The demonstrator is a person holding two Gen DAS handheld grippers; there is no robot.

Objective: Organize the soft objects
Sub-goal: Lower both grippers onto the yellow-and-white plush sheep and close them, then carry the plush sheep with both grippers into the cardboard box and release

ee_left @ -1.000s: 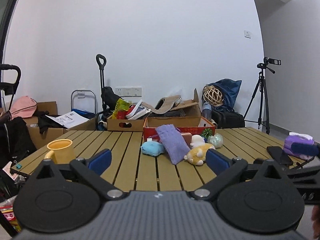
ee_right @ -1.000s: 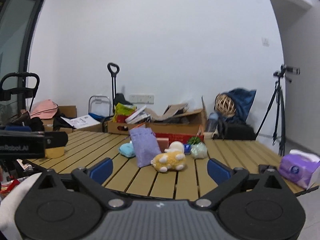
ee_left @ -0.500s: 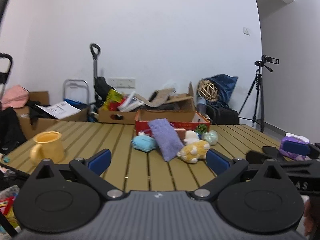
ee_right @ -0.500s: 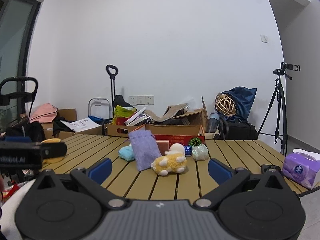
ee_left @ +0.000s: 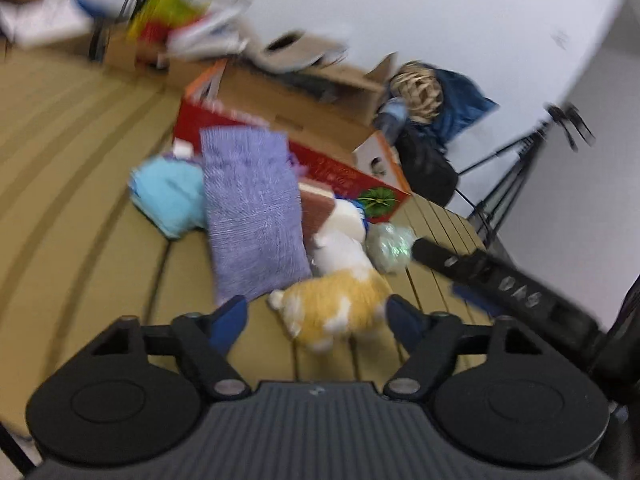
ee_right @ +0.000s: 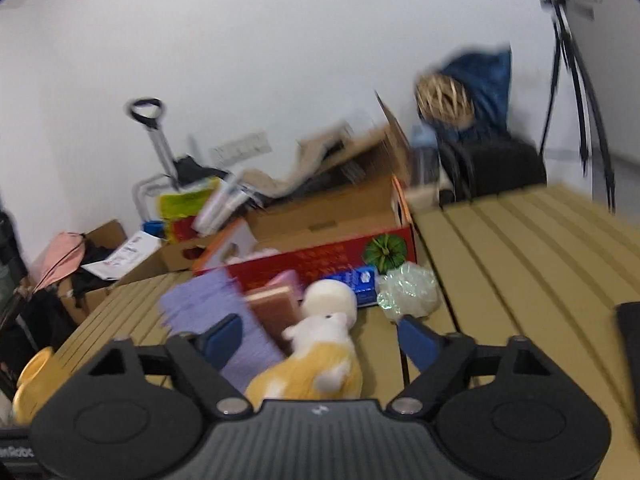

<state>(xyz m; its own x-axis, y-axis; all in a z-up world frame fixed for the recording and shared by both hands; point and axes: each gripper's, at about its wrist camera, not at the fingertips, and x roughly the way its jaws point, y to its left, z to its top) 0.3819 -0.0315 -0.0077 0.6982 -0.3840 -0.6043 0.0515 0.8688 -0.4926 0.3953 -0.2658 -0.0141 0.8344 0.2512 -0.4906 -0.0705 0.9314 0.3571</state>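
**Both claws closing in around the yellow plush**

Nearest on the slatted surface point(ee_left: 80, 184) lies the yellow-and-white plush toy point(ee_left: 336, 304), between the blue pads of the left claw point(ee_left: 316, 316). Those jaws are closing, but the pads have not met the fur. The right claw point(ee_right: 320, 338) hangs over the same toy point(ee_right: 312, 368), tilted downward, its jaws also closing with the plush between them and no pad pressing on it. In the left wrist view the right claw's dark body reaches in from the right side.

Just behind the plush sit a white soft toy point(ee_right: 330, 300), a purple knitted pouch point(ee_left: 252, 208) lying flat, a pale blue soft toy point(ee_left: 168, 196) beside the pouch, and a crinkly pale green ball point(ee_right: 408, 292).

Further back stands a red cardboard box point(ee_right: 320, 260) with its top open; its contents are too blurred to name. A yellow mug point(ee_right: 28, 380) sits at the left edge of the surface. Beyond it, open brown cartons point(ee_right: 328, 208) on the floor hold papers and packets.
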